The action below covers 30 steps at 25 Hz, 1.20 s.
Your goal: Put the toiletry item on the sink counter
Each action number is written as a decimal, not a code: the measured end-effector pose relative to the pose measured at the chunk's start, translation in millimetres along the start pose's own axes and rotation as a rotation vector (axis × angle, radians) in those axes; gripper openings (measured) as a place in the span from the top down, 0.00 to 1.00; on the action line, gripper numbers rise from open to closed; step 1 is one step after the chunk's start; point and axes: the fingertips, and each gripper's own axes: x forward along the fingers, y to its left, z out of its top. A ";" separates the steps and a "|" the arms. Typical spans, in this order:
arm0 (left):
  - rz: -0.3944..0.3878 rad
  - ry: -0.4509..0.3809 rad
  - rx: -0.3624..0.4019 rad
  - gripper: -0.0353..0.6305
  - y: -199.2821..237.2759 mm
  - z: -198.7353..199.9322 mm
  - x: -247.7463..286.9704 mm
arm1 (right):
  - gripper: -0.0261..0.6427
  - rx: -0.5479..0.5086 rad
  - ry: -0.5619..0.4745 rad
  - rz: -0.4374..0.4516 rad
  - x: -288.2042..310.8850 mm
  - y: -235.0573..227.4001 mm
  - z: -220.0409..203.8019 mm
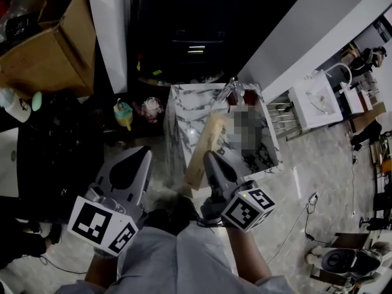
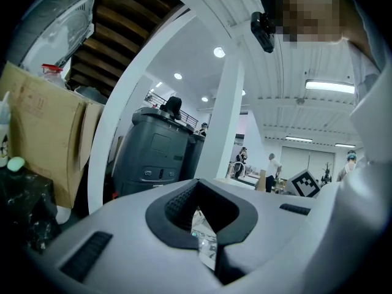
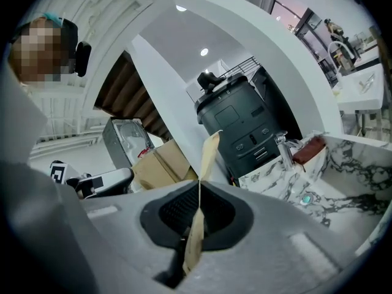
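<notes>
Head view: tan packet (image 1: 205,146) overlaps marble counter (image 1: 187,103); cups (image 1: 124,114) beside.

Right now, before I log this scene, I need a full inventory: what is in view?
sink counter: one, white marble veined grey, centre ahead
tap: one, chrome, on the counter's far edge
cardboard box: one, brown, upper left
small containers: two, teal-yellow and pinkish, floor left of the counter
white basin: one, white, far right
tan packet: one, tan, clamped between the fingers of the right gripper, above the counter
small packet: one, silvery, pinched between the fingers of the left gripper
left gripper: one, grey, lower left, shut
right gripper: one, grey, lower centre, shut
</notes>
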 end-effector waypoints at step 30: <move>0.326 -0.017 -0.024 0.94 2.0 3.0 19.1 | 0.96 0.017 0.419 0.177 69.3 -86.5 -77.9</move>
